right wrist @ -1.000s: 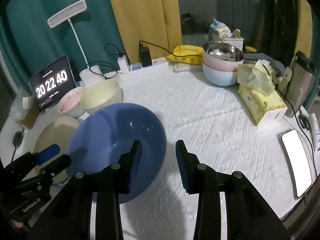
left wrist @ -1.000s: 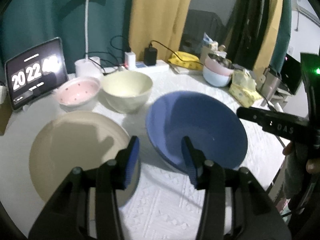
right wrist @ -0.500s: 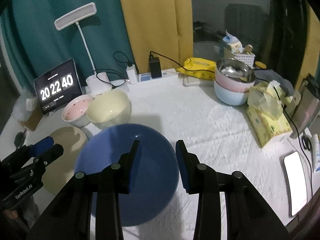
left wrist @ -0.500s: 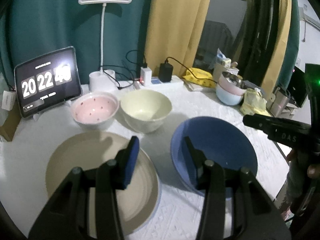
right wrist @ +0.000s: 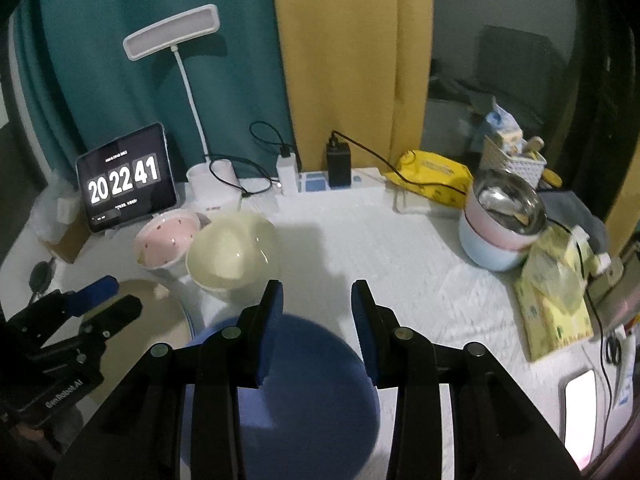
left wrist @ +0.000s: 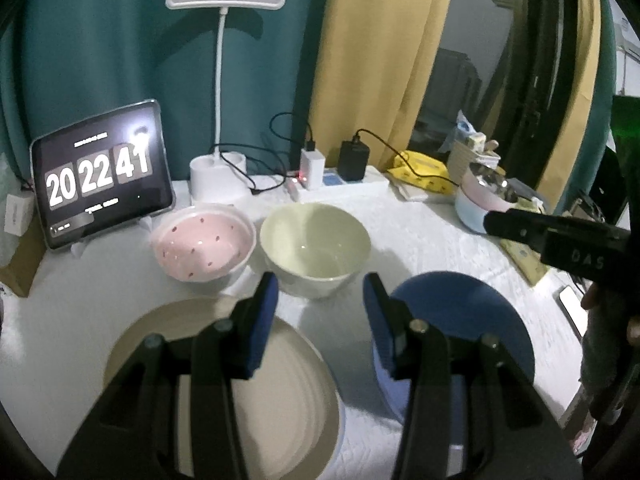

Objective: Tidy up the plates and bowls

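White table (left wrist: 420,240): blue plate (left wrist: 480,320) flat, face up.

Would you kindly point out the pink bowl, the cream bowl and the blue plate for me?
pink bowl (left wrist: 202,246): left wrist view, on its spotted inside.
cream bowl (left wrist: 316,246): left wrist view, on its inner wall.
blue plate (right wrist: 312,392): right wrist view, on its bare middle.

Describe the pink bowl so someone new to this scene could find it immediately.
Start at the tablet clock propped against the teal curtain. Just in front of it two bowls sit side by side on the white tablecloth. The pink bowl is nearer the clock and speckled with dark red spots; the cream bowl is plain.
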Demonstrator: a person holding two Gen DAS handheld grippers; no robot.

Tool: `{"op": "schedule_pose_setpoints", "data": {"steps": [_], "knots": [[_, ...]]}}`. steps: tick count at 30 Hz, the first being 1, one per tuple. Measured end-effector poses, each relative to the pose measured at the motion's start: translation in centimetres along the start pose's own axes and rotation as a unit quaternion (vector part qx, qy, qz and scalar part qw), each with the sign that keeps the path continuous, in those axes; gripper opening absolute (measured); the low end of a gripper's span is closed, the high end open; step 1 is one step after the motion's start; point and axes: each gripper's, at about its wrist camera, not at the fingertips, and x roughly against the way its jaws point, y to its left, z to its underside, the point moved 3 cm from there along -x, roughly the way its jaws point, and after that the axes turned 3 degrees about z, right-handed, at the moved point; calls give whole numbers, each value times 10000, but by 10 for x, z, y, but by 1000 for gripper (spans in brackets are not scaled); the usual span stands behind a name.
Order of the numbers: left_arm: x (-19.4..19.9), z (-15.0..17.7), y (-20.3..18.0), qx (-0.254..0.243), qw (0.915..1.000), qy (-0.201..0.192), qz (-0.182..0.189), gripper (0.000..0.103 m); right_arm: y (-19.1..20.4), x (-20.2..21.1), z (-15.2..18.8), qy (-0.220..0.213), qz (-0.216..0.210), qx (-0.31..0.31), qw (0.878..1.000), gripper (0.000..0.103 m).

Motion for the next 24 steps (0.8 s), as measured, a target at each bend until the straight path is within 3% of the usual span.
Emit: {"op": "schedule_pose_setpoints", "data": {"steps": [24], "knots": [[-76,-12,25,556,9965,611,-85,46,34,-94,-38,738,-412,462,9954,37]]}}
